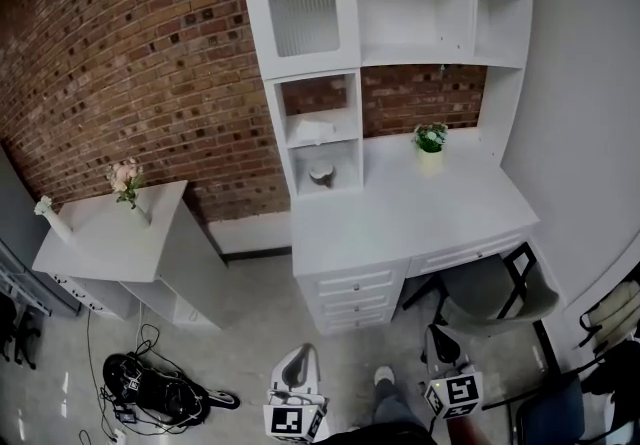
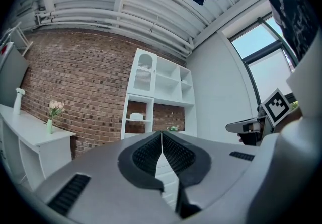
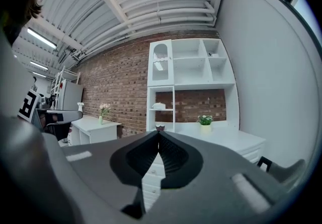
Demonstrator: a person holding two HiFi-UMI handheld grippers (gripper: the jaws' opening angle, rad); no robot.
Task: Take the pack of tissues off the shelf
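Note:
The pack of tissues (image 1: pixel 314 130) is a pale bundle lying on the middle shelf of the white hutch (image 1: pixel 275 113) that stands on the white desk (image 1: pixel 420 208). It also shows far off as the tissues (image 2: pixel 136 116) in the left gripper view and the tissues (image 3: pixel 159 105) in the right gripper view. My left gripper (image 1: pixel 302 351) and right gripper (image 1: pixel 434 333) hang low over the floor in front of the desk, well short of the shelf. Both point level toward the hutch. The left gripper (image 2: pixel 161 133) and right gripper (image 3: pixel 159 130) have their jaws pressed together with nothing between them.
A small bowl (image 1: pixel 321 174) sits in the cubby below the tissues, and a potted plant (image 1: pixel 431 140) stands on the desktop. A chair (image 1: pixel 490 293) is tucked at the desk's right. A white side table (image 1: pixel 80 243) with flower vases stands left; cables (image 1: pixel 150 388) lie on the floor.

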